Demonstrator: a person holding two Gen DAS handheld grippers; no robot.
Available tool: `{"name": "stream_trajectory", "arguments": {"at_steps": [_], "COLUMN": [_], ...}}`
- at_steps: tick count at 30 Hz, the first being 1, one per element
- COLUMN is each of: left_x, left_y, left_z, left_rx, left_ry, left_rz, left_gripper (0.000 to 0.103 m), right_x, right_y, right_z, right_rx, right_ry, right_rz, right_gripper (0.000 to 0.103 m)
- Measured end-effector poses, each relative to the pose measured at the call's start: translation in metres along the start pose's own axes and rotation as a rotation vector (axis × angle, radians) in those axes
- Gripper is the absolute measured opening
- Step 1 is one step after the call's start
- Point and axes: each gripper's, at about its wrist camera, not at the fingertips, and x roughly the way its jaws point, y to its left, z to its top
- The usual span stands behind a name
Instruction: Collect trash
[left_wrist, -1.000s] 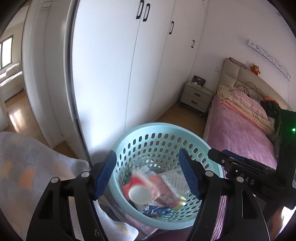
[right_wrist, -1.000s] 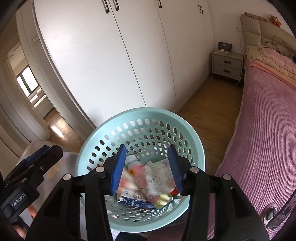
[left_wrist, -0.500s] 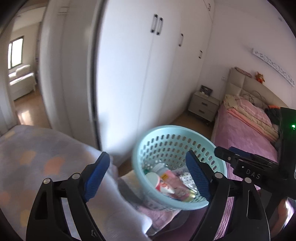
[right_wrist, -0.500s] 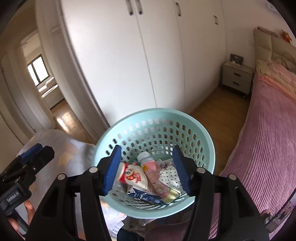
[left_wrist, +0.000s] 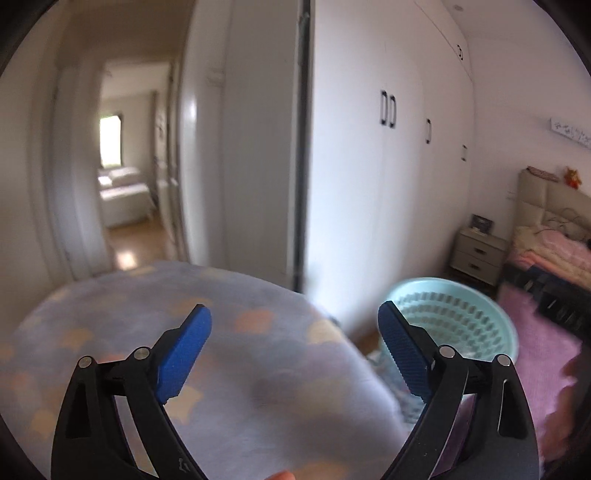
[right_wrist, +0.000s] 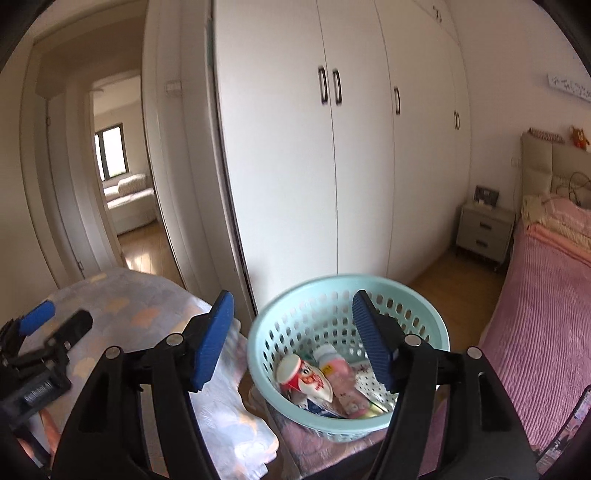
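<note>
A light teal perforated basket (right_wrist: 417, 317) stands low in the right wrist view, also at the right of the left wrist view (left_wrist: 491, 321). It holds trash: a red and white cup (right_wrist: 303, 376), a pink bottle (right_wrist: 341, 380) and wrappers. My right gripper (right_wrist: 291, 338) is open and empty, above the basket's left rim. My left gripper (left_wrist: 295, 347) is open and empty over a pale blue patterned blanket (left_wrist: 240, 369); it also shows at the far left of the right wrist view (right_wrist: 44, 332).
White wardrobe doors (right_wrist: 332, 166) fill the background. A pink bed (right_wrist: 546, 306) lies to the right with a grey nightstand (right_wrist: 484, 230) beside it. An open doorway (right_wrist: 122, 192) at the left leads to another room. Wooden floor (right_wrist: 450, 273) shows beyond the basket.
Both grippers have swung left, away from the basket. The left gripper now faces the blanket and the doorway. The basket has shifted right in both views.
</note>
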Motion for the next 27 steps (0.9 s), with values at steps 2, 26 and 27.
{"name": "stream_trajectory", "arguments": {"at_steps": [2,26,27], "left_x": [0.001,-0.003,-0.003], "left_y": [0.009,0.022,0.022], "left_z": [-0.008,-0.025,-0.025], "left_rx": [-0.013,-0.033,-0.035], "left_ry": [0.015,-0.001,0.0], "left_rz": [0.022,0.081,0.081], "left_gripper": [0.089,0.091,0.091], "right_x": [-0.007,-0.017,-0.017], "right_y": [0.005,0.008,0.008], "right_z": [-0.001,-0.016,-0.016], "right_rx": [0.003,0.01,0.011], "right_ry": [-0.031,-0.076,-0.076], "right_rz": [-0.015,-0.101,-0.1], "right_gripper": [0.063,0.063,0.063]}}
